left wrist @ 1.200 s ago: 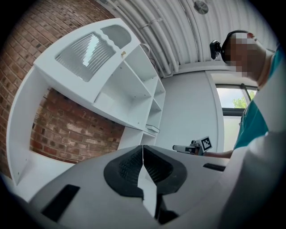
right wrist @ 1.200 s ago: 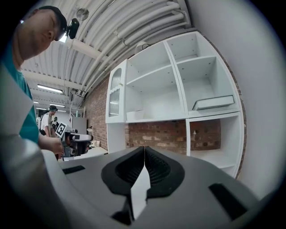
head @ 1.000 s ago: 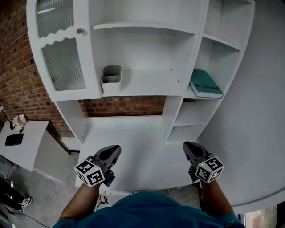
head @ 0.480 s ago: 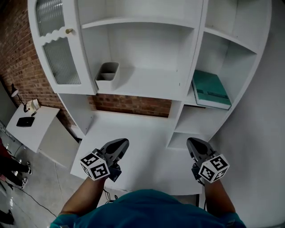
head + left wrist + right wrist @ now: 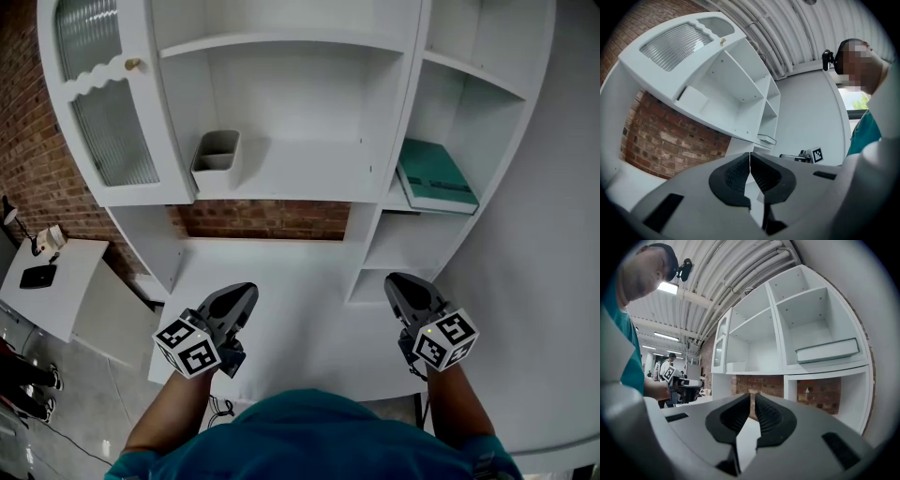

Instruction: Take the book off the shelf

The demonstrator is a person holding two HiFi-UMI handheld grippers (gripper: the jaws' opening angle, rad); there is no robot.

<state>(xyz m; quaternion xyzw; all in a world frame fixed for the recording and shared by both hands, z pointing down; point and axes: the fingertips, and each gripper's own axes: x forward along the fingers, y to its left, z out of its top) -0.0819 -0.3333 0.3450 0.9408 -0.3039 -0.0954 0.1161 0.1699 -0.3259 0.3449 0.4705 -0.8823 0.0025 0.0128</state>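
A teal book (image 5: 436, 176) lies flat in the middle compartment on the right side of the white shelf unit (image 5: 300, 173). In the right gripper view the book (image 5: 827, 351) shows as a pale slab up and to the right of the jaws. Both grippers hover low over the white desk top (image 5: 291, 281), well short of the shelves. My left gripper (image 5: 242, 298) is shut and empty; its pads meet in the left gripper view (image 5: 749, 155). My right gripper (image 5: 398, 284) is shut with nothing in it (image 5: 753, 395), below and slightly left of the book.
A grey bin (image 5: 217, 150) stands on the wide middle shelf. A ribbed glass cabinet door (image 5: 103, 112) closes the unit's left part. Brick wall (image 5: 267, 220) shows behind the desk. A small white table (image 5: 47, 281) stands at the left. A white wall (image 5: 553, 281) runs along the right.
Both grippers have crept forward and slightly up over the desk, still shut. The head view has swung, so the shelf unit sits a little differently in the picture.
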